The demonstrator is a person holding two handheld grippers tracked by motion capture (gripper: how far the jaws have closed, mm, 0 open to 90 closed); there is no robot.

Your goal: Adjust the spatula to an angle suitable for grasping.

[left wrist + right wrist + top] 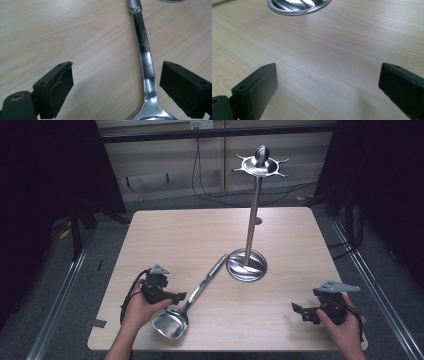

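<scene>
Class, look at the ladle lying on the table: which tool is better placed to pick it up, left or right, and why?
Left. The left tool is open with the ladle handle between its jaws; the right tool faces bare table.

A light wooden table (180,230) is standing on a grey floor (60,285). A metal rack stand (254,200) is standing upright on the far right part of the tabletop, its round base (247,265) resting flat and its pronged top ring (260,166) sitting high. Black cables (200,175) are lying on the floor beyond the table.
</scene>
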